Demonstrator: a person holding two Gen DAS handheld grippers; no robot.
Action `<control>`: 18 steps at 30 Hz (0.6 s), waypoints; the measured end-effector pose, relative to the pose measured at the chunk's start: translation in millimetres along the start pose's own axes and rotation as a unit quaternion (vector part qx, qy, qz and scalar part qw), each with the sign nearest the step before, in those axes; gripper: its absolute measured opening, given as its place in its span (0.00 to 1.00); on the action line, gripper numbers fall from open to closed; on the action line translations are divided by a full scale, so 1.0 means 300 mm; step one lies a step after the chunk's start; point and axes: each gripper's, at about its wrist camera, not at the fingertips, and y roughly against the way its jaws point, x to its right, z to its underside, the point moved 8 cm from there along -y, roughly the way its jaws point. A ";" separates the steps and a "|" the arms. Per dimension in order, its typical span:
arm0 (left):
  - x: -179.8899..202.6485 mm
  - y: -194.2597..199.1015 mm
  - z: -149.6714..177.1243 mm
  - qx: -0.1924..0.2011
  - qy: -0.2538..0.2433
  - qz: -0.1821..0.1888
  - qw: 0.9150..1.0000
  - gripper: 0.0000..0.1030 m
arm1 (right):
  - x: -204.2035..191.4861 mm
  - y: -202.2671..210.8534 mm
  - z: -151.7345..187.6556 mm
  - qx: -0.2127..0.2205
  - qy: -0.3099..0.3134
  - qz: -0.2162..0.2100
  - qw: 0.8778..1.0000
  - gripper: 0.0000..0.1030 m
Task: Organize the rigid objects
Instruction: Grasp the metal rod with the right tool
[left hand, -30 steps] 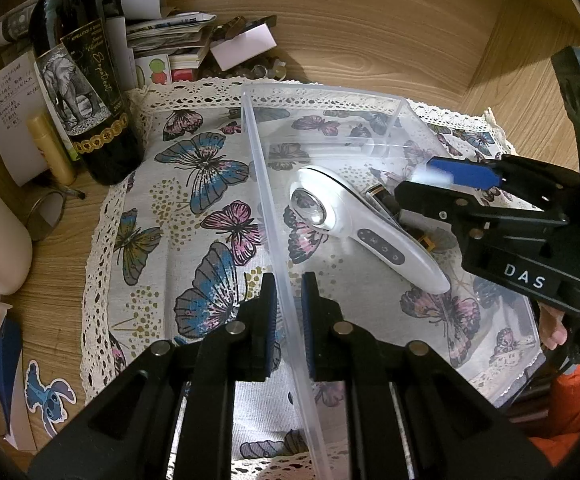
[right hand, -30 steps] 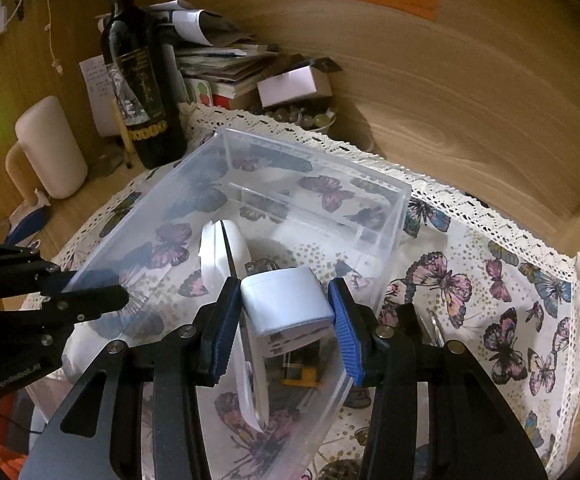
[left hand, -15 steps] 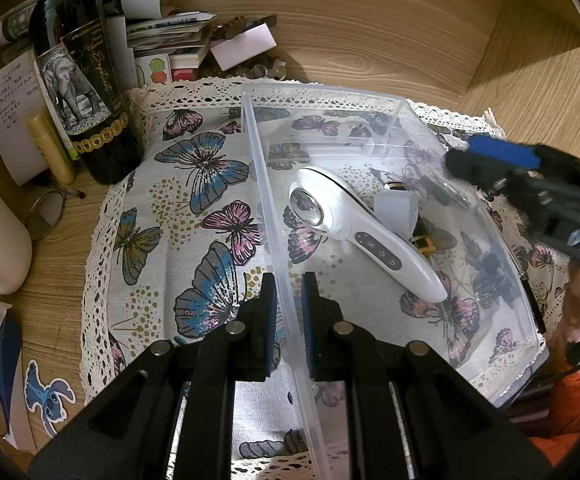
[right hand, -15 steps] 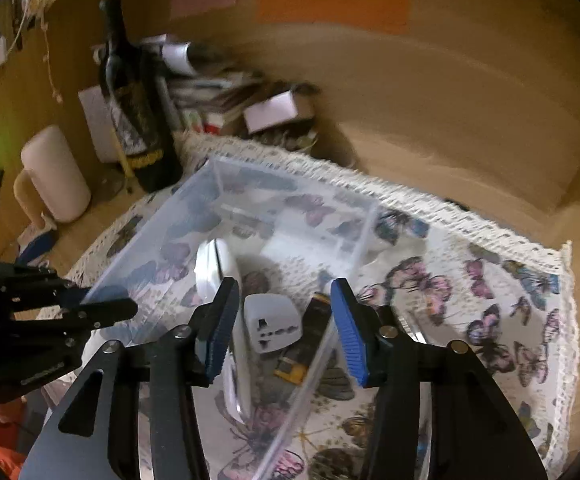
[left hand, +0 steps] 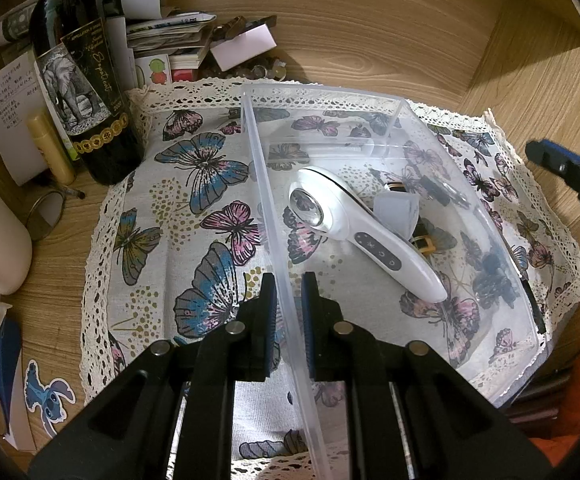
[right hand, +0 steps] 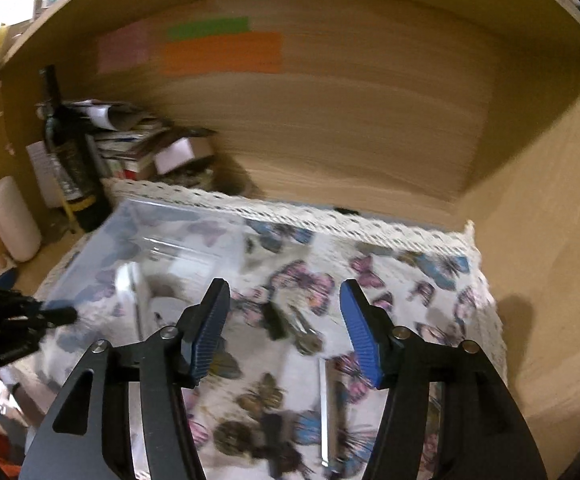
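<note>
Bin [left hand: 369, 98] at frame centre is clamped by the left gripper [left hand: 288, 312], a massager [left hand: 353, 228] and adapter [left hand: 395, 210] are stored, while keys [right hand: 301, 330] are awaited by the empty, opening right gripper [right hand: 284, 328].

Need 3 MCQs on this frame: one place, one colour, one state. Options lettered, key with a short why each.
1. Where is the white handheld device?
A. inside the clear bin
B. on the cloth outside it
C. beside the wine bottle

2. What colour are the right gripper pads?
A. red
B. blue
C. green

3. What is the left gripper doing?
A. hanging open above the bin
B. holding the bottle
C. clamped on the bin's side wall

Key: A, it lies on the bin floor with the wall around it; B, blue ribbed pads show in the right wrist view; C, its jaws sit on both sides of the wall.
</note>
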 end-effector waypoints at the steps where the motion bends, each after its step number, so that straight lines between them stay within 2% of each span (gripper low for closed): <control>1: 0.001 0.000 0.000 0.000 0.000 0.000 1.000 0.11 | 0.015 -0.005 0.012 -0.005 -0.004 0.004 1.000 0.52; 7: -0.001 0.001 0.000 0.000 0.001 0.000 1.000 0.11 | 0.090 -0.050 0.123 -0.044 -0.033 0.015 0.998 0.52; 12: -0.001 0.001 0.000 0.001 0.000 0.000 1.000 0.11 | 0.104 -0.095 0.231 -0.086 -0.043 0.013 0.995 0.51; 16: 0.000 0.000 -0.001 0.001 0.000 0.001 1.000 0.11 | 0.105 -0.129 0.309 -0.117 -0.037 0.015 0.992 0.41; 18: 0.001 -0.001 -0.001 0.001 0.001 0.001 1.000 0.11 | 0.109 -0.152 0.348 -0.134 -0.041 0.012 0.990 0.30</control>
